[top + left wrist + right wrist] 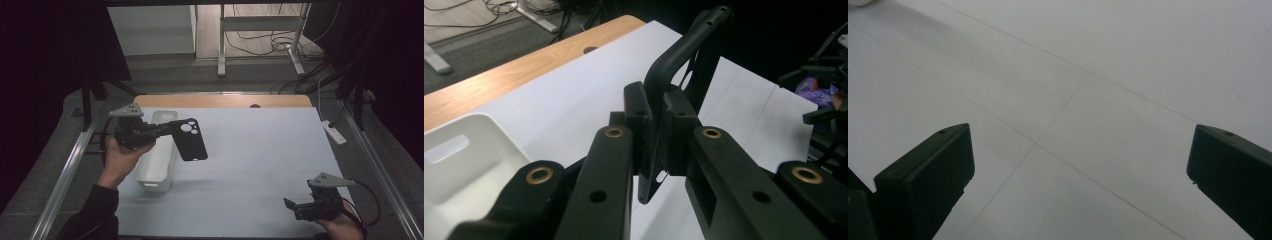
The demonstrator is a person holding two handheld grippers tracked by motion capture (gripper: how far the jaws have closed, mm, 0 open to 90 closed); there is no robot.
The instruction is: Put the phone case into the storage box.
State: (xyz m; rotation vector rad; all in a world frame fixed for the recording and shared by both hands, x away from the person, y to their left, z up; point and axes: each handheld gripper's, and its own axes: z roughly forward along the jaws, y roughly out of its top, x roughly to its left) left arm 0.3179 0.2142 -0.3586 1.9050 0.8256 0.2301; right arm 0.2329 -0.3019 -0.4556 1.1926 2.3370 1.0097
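Black, matte, hard-looking plastic — a phone case point(190, 139) being held clear of the tabletop point(260, 165) by the left tongs point(167, 129), pinched by one short end, hanging over the tabletop just beside the white bin point(156, 165) near the left edge. In the left gripper view, gripped edge-on: both jaws closed flat on the thin wall of the phone case point(674, 70), with the rest sticking out past the tips.

Judging the risks from here: gripping so thin a shell near one end, with most of its length unsupported, could be letting it pivot or slip between the pads if swung quickly. Squeezing harder might be flexing the shell and springing it loose. Dropping toward the bin at an angle could be catching the case on the rim and leaving it propped half out, or knocking the light bin sideways.

Left hand point(120, 157) cupping its tool from below, palm up, forearm coming in from the near-left corner, tongs pointing toward the middle of the tabletop, roughly level. Right tongs point(300, 207) resting low by the near-right corner, well apart from the case — jaws standing wide open over bare white surface point(1088, 100), holding nothing.
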